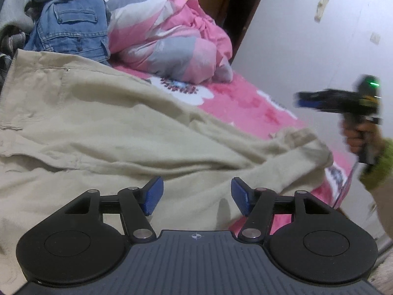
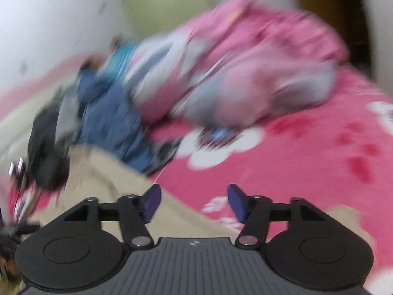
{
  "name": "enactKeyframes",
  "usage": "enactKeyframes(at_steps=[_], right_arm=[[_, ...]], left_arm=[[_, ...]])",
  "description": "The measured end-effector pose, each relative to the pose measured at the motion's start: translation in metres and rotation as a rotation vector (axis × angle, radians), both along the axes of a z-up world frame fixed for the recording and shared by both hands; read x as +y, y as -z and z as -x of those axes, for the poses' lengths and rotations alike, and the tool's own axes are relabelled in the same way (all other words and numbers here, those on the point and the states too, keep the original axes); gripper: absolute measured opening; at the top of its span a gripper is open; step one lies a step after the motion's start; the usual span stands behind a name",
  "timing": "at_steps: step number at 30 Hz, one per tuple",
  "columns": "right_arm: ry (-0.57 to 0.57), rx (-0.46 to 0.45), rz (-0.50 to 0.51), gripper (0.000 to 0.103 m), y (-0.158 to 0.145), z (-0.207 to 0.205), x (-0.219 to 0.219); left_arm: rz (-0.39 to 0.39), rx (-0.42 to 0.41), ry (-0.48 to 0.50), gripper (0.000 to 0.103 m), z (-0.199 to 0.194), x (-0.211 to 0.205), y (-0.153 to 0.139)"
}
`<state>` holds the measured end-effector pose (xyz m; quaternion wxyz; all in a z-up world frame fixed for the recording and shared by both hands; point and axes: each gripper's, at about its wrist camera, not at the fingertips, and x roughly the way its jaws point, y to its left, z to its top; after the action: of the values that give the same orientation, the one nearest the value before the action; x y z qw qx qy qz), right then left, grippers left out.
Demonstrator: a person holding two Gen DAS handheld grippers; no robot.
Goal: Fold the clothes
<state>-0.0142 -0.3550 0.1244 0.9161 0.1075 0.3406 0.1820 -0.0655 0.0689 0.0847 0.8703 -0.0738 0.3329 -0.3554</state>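
A beige garment [image 1: 103, 123] lies spread over the pink bed, one crumpled end [image 1: 302, 145] reaching toward the bed's right edge. My left gripper [image 1: 196, 196] hovers over the cloth with its blue pads apart and nothing pinched between them. In the left wrist view my right gripper [image 1: 298, 98] shows blurred at the far right, held in a hand with a green sleeve [image 1: 378, 162], away from the cloth. The right wrist view is blurred: my right gripper [image 2: 194, 202] stands open above the beige garment's edge [image 2: 108, 179] and the pink sheet [image 2: 307, 162], holding nothing.
A blue denim garment [image 1: 71, 29] and dark clothes [image 1: 9, 32] are piled at the back left. A pink and grey quilt [image 1: 172, 36] is bunched behind. A white wall [image 1: 307, 36] runs along the bed's right side, with a dark door gap [image 1: 235, 12].
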Motion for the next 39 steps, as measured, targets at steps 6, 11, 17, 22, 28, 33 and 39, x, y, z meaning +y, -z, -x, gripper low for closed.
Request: enactKeyframes(at_steps=[6,11,17,22,28,33,39], right_arm=[[-0.172,0.279,0.065,0.066,0.067,-0.096,0.042],[-0.199,0.354,0.086,0.067,0.099,-0.107,0.045],[-0.361,0.378,0.186,0.048,0.091,-0.076,0.07],[-0.248,0.371,0.299,0.01,0.069,-0.066,0.081],[-0.061,0.127,0.465,0.008,0.004,-0.068,0.097],[-0.037,-0.081,0.605,0.008,-0.024,-0.094,0.117],[-0.022,-0.031,0.709,0.009,0.022,-0.164,0.13]], left_arm=[[-0.074,0.009,-0.029,0.061,-0.022,-0.011,0.014],[-0.099,0.013,-0.08,0.059,-0.034,-0.012,0.032],[-0.076,0.019,-0.104,0.057,-0.041,-0.006,0.044],[-0.104,-0.029,-0.116,0.056,-0.033,-0.011,0.045],[-0.131,-0.058,-0.134,0.055,-0.028,-0.013,0.041],[-0.165,-0.07,-0.148,0.055,-0.027,-0.011,0.037],[-0.224,-0.081,-0.151,0.055,-0.027,-0.011,0.037]])
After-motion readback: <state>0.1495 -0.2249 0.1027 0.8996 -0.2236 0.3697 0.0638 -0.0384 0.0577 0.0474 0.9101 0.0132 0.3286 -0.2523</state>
